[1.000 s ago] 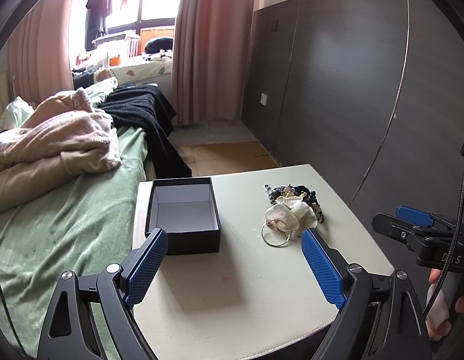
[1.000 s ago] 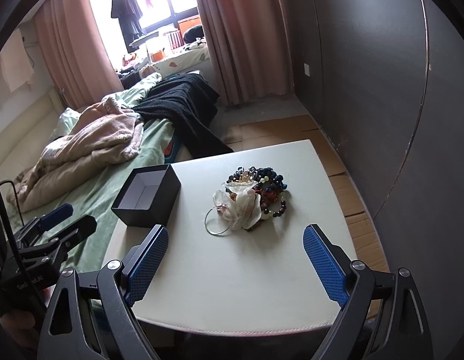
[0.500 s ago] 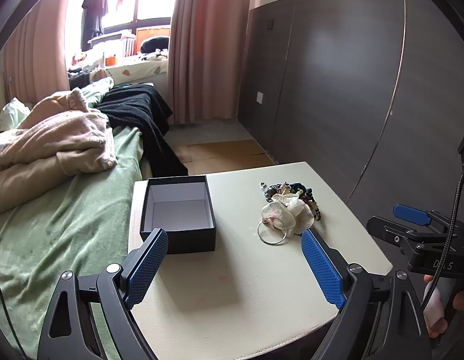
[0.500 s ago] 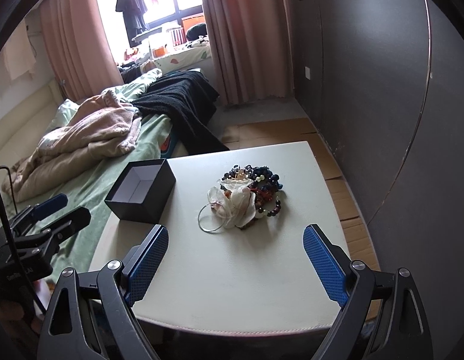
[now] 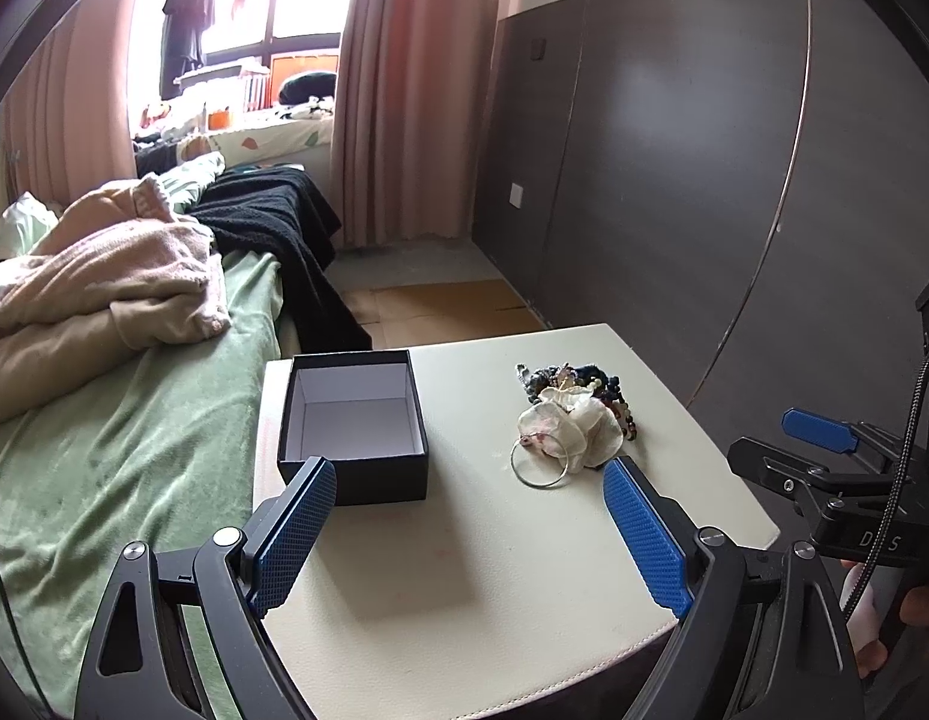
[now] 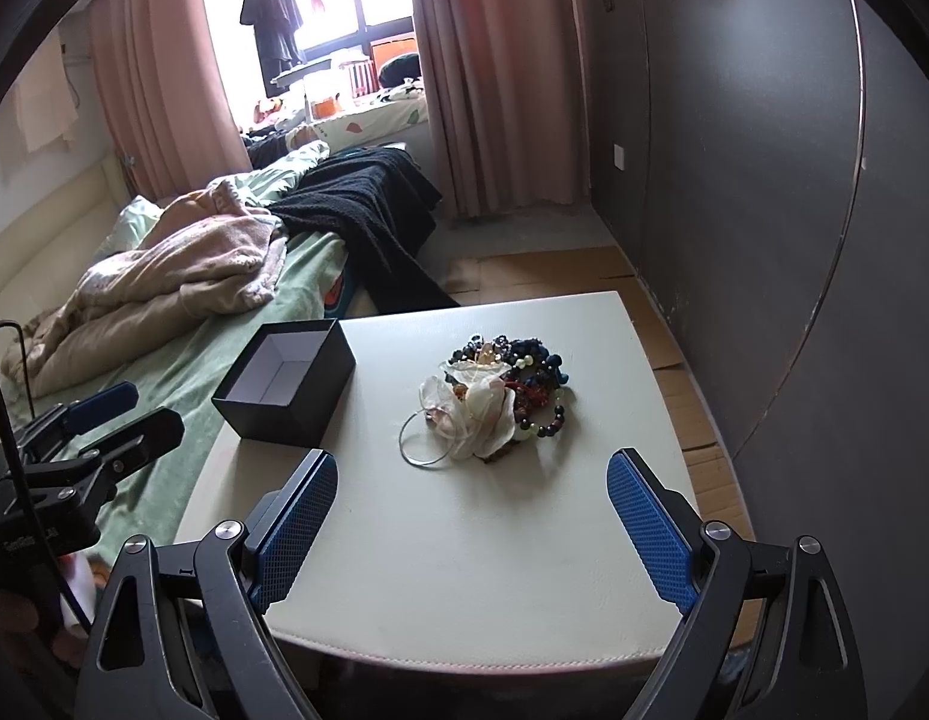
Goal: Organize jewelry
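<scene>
Both grippers are hovering wide open over the near edge of the cream padded table (image 6: 464,564), nothing between their blue textured pads. Going left to right, the left gripper (image 5: 470,516) is pointing between the box and the jewelry; the open black cardboard box with a white lining (image 5: 356,420) is sitting at the table's left edge, empty. The tangled heap of dark beaded bracelets, pale fabric flowers and a thin silver hoop (image 6: 494,399) is lying near the table's middle, well apart from the box. The right gripper (image 6: 473,510) is facing that heap, its pads clear of it.
</scene>
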Demonstrator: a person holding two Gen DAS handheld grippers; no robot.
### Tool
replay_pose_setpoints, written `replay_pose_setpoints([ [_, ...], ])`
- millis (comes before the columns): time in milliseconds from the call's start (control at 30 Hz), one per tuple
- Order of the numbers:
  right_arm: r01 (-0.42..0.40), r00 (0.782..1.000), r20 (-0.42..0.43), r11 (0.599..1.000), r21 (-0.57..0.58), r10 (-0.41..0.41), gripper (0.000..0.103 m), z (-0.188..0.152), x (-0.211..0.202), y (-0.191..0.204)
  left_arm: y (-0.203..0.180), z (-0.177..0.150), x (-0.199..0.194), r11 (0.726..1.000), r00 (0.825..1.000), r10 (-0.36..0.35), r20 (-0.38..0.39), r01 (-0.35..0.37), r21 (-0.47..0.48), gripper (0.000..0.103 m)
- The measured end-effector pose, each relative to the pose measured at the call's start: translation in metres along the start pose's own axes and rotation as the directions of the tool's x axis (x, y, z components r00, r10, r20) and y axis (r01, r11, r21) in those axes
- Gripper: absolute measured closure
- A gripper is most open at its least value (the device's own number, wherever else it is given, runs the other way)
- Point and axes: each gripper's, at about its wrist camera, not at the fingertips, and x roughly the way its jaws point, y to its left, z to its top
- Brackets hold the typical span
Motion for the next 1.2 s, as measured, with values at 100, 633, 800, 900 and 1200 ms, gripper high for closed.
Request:
replay_pose_setpoints([
  [100,0.002,1.000,0.003,1.000,0.000,-0.002,0.011,0.000,-0.001,0.001,0.000,0.000,0.000,1.000,1.000,-0.001,0.000,0.001,0.000,0.012],
  [633,-0.004,1.000,0.023,1.000,0.027,0.003,0.011,0.003,-0.010,-0.011,0.000,0.001,0.006,1.000,1.000,-0.012,-0.017,0.011,-0.023,0.012],
  [800,-0.005,1.000,0.028,0.997,0.072,0.003,0.011,0.009,-0.010,-0.025,-0.004,0.004,0.018,1.000,0.999,-0.012,-0.030,0.011,-0.009,0.012],
  [900,-0.013,1.000,0.023,0.992,0.122,0.010,0.011,0.013,-0.005,-0.037,-0.007,0.005,0.027,1.000,0.999,-0.013,-0.043,0.013,-0.002,0.013],
  [1200,0.000,0.999,-0.036,0.973,0.230,0.009,0.012,0.020,0.022,-0.070,-0.020,0.011,0.058,0.998,0.993,-0.063,-0.095,0.064,0.006,0.030],
])
